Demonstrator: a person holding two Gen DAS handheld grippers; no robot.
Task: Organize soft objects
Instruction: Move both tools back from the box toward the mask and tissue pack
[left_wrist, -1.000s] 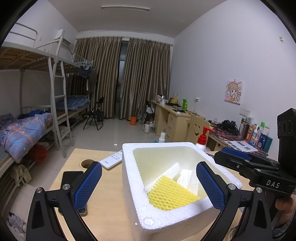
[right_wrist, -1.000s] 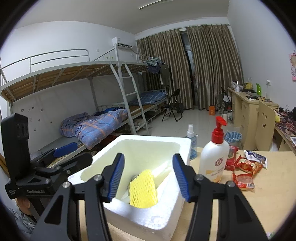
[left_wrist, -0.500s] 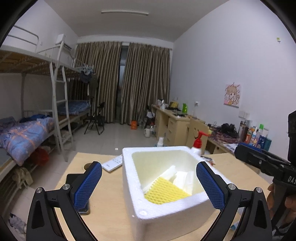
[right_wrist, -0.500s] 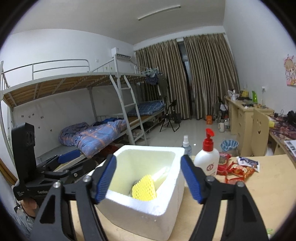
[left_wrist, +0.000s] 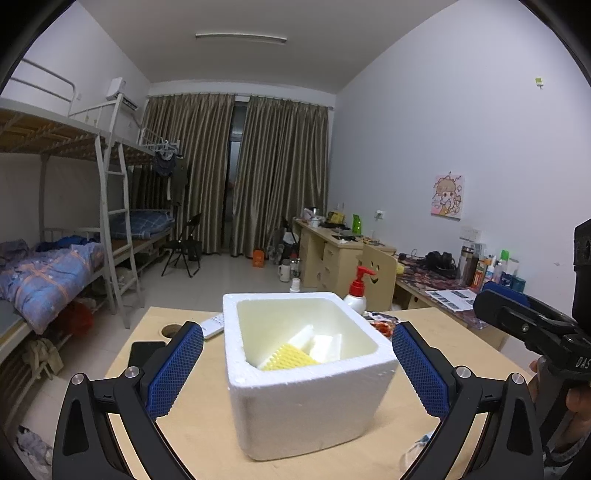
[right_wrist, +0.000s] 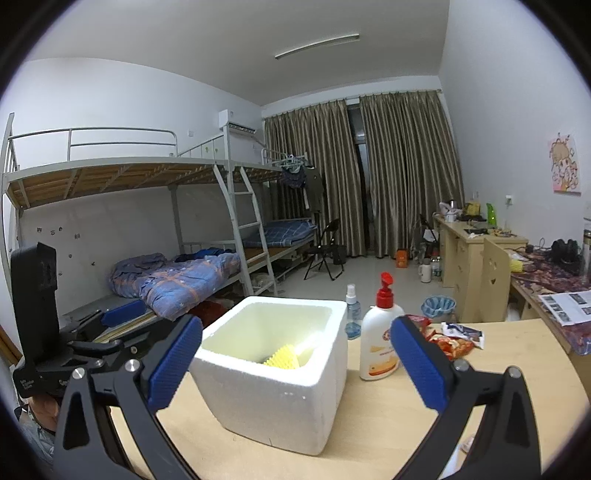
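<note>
Foam box (left_wrist: 308, 398) sits upright on your worktop (left_wrist: 192, 435), framed between the blue pads of your left tool (left_wrist: 295, 369), whose jaws stand wide apart and hold nothing. Inside the box you can see a yellow foam net (left_wrist: 286, 362) lying against the near wall, with white foam pieces (left_wrist: 321, 345) just behind it. Your right tool (right_wrist: 295, 363) also hangs with its jaws spread wide, empty, the same box (right_wrist: 273, 391) between its pads and the yellow net (right_wrist: 282, 361) showing over the rim. Beside the box on your right stands a white pump bottle (right_wrist: 380, 341) with a red top, a small spray bottle (right_wrist: 352, 314) behind it, and snack packets (right_wrist: 448, 338) lie near them. On the far left of the worktop rest a dark phone (left_wrist: 142, 352) and a white remote (left_wrist: 212, 326).
</note>
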